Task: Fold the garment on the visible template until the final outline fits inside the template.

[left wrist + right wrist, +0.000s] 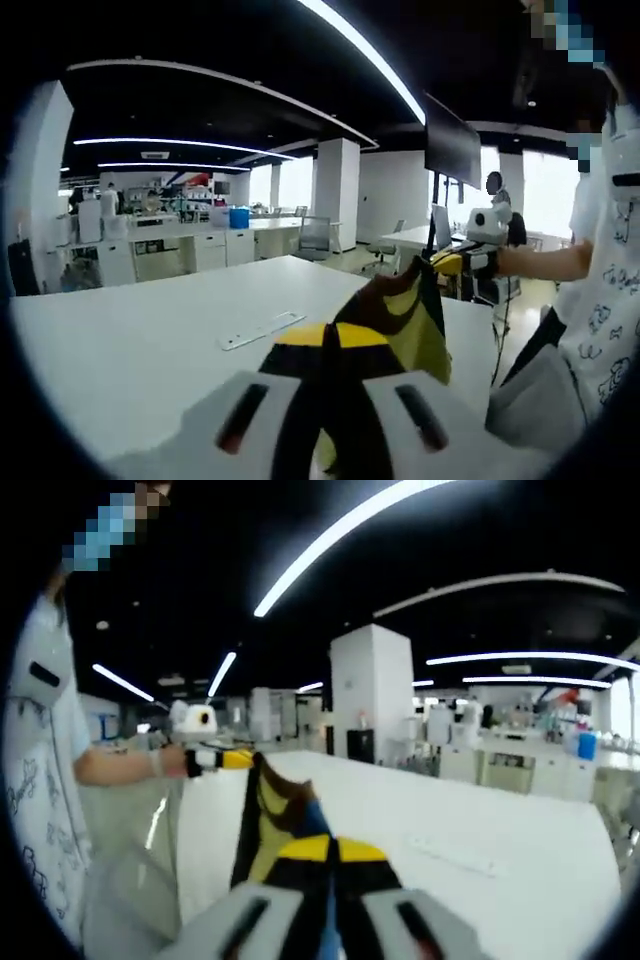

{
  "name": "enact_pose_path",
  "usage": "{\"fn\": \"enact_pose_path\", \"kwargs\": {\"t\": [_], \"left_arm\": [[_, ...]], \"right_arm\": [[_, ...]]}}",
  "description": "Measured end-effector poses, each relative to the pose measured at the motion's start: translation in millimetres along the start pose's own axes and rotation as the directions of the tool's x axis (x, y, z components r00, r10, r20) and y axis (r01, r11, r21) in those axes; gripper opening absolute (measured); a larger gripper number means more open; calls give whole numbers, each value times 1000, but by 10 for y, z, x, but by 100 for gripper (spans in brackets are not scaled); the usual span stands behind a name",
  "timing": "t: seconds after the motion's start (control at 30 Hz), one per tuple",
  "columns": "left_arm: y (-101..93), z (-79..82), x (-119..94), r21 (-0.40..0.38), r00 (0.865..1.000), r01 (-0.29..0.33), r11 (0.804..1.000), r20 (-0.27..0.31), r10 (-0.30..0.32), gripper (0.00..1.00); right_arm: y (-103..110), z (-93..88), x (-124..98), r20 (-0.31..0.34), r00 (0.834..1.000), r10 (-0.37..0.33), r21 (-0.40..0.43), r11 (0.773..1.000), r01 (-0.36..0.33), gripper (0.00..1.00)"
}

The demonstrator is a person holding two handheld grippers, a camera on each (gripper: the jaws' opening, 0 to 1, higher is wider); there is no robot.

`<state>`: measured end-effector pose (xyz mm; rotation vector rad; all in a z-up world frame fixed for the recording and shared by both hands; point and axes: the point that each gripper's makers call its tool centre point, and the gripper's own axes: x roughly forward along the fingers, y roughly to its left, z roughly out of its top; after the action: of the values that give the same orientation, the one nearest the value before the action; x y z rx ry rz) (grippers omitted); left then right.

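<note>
A large open office under long ceiling light strips, with white pillars and distant desks. A broad white worktop spreads across the left gripper view, carrying a flat pale strip near its middle. The left gripper is clamped on one end of a black-and-yellow garment, which hangs stretched in the air above the worktop's near edge. At the far end, the right gripper pinches the other end of the cloth. A person in a white printed shirt stands at the worktop's side.
</note>
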<state>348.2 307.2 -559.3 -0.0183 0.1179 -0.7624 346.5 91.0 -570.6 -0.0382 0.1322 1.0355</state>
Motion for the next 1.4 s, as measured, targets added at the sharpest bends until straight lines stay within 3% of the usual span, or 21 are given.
{"fn": "enact_pose_path", "kwargs": {"t": [0.23, 0.43, 0.67, 1.07, 1.4], "left_arm": [[200, -111, 187, -70, 1000, 8, 998, -24, -9, 0], [294, -359, 395, -136, 996, -9, 991, -89, -4, 0], [751, -679, 631, -180, 987, -49, 982, -157, 20, 0], [1482, -1258, 1205, -286, 968, -130, 949, -244, 59, 0], [1816, -1701, 1517, -340, 950, -200, 919, -299, 96, 0]], "right_arm": [[-186, -106, 156, -5, 1000, -21, 34, 999, 21, 0], [-473, -296, 403, -50, 998, -39, 57, 998, 42, 0], [-815, -526, 716, -97, 993, -63, 86, 994, 72, 0], [-1471, -1125, 1240, -203, 971, -125, 134, 979, 154, 0], [-1882, -1550, 1586, -254, 952, -171, 184, 958, 221, 0]]}}
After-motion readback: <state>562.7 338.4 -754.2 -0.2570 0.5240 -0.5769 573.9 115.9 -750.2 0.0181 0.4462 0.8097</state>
